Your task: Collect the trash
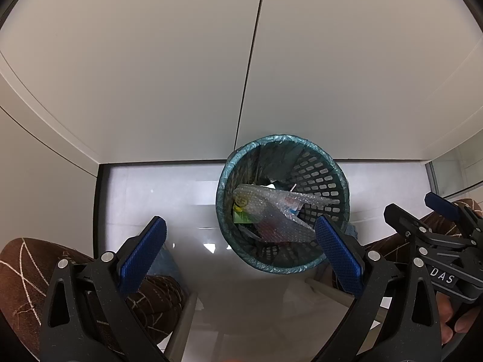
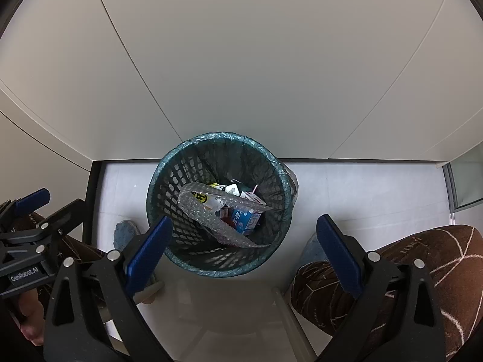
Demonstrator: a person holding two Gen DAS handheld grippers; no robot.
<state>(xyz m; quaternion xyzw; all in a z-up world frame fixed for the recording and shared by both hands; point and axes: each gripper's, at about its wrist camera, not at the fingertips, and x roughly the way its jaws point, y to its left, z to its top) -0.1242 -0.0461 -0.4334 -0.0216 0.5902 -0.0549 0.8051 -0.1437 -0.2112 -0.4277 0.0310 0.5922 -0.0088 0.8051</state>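
Bin point(image 2: 219, 205): lined, on the floor, already holding bubble wrap point(image 2: 205, 211) and a carton point(image 2: 246, 220)
Your left gripper point(image 1: 241, 253): spread wide, empty; right gripper point(image 2: 243, 250): likewise, poised above

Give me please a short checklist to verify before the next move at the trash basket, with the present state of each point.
1. Left gripper open and holding nothing: ok.
2. Right gripper open and holding nothing: ok.
3. Trash basket upright on the floor, against the white cabinet: ok.
4. Blue-green liner bag folded over the rim all around: ok, as far as both views show.
5. Bubble wrap and blue carton inside the basket, below the rim: ok.
6. More trash waiting on the floor outside the basket: cannot tell; the grippers and the person's legs hide much of the floor.
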